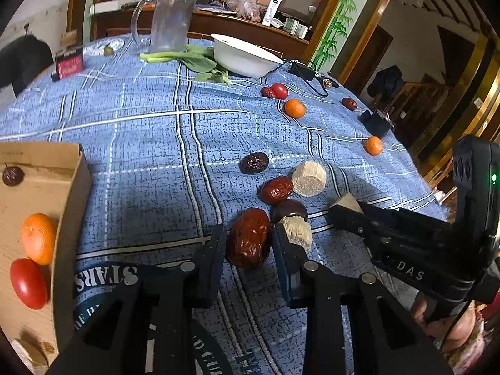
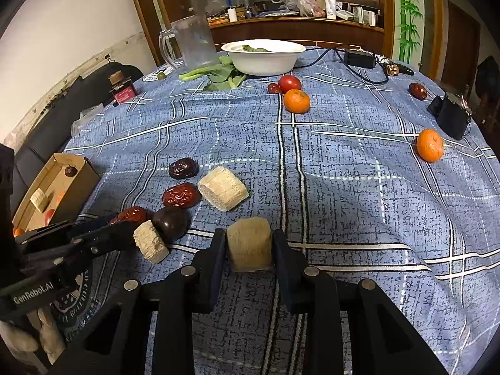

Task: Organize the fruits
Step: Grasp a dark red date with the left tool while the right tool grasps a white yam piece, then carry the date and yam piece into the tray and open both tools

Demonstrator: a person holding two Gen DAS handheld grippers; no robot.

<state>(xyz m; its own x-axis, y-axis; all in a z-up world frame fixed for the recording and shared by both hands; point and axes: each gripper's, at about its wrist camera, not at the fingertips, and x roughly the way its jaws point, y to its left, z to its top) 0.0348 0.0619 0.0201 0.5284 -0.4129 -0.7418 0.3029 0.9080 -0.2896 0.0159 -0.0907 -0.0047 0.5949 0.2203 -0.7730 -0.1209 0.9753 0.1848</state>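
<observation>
My left gripper point(image 1: 248, 240) is shut on a large red date point(image 1: 249, 237) on the blue plaid cloth. My right gripper point(image 2: 249, 243) is shut on a pale cut stalk piece point(image 2: 249, 243); it also shows in the left wrist view point(image 1: 347, 203). A cardboard box point(image 1: 67, 218) at the left holds an orange point(image 1: 39, 239), a tomato point(image 1: 28, 282) and a dark date point(image 1: 13, 175). More dates point(image 1: 276, 189), a dark round fruit point(image 1: 289, 209), stalk pieces point(image 2: 223, 192), oranges point(image 2: 297, 100) and a tomato point(image 2: 289, 83) lie on the cloth.
A white bowl point(image 2: 264, 57), leafy greens point(image 2: 215, 75) and a clear jug point(image 2: 192, 43) stand at the far side. A black adapter with cable point(image 2: 359, 57) and a black object point(image 2: 451, 117) lie at the right edge. A red box point(image 2: 123, 93) is far left.
</observation>
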